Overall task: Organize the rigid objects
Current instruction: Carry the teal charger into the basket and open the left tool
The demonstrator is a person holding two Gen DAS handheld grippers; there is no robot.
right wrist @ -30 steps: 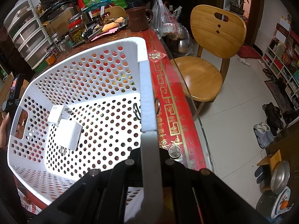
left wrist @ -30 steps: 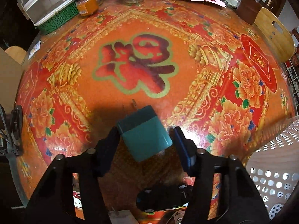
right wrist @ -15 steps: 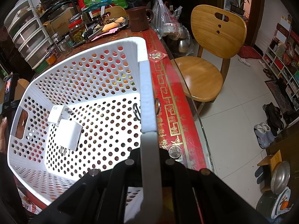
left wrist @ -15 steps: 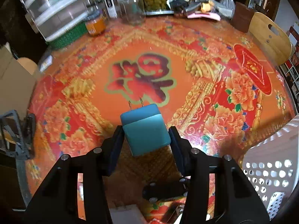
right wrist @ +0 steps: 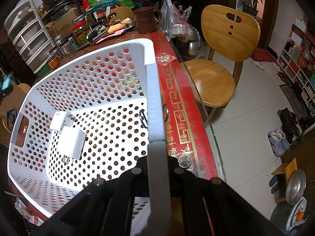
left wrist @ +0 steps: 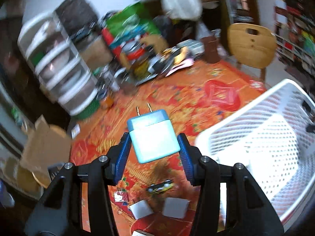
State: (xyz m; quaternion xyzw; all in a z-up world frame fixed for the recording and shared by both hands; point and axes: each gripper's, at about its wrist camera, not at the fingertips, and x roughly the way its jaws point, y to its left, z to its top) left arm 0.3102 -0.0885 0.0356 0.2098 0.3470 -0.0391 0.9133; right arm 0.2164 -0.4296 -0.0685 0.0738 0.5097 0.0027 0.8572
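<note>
My left gripper (left wrist: 154, 147) is shut on a teal plug adapter (left wrist: 152, 136) with two prongs pointing away, held up above the red-and-orange table (left wrist: 177, 98). The white perforated basket (left wrist: 256, 129) is to its right. My right gripper (right wrist: 156, 157) is shut on the basket's rim (right wrist: 154, 98). Inside the basket lie two white chargers (right wrist: 71, 140) side by side. The left wrist view is blurred.
On the table below the left gripper lie two white chargers (left wrist: 140, 208), a small toy car (left wrist: 160, 186) and a small pink item (left wrist: 121, 196). Drawers (left wrist: 59, 70), jars and clutter stand at the far edge. A wooden chair (right wrist: 220, 59) stands beside the table. A coin (right wrist: 184, 161) lies near the basket.
My left gripper has lifted the teal adapter well off the table and swung right toward the basket. The right gripper and basket have not moved.
</note>
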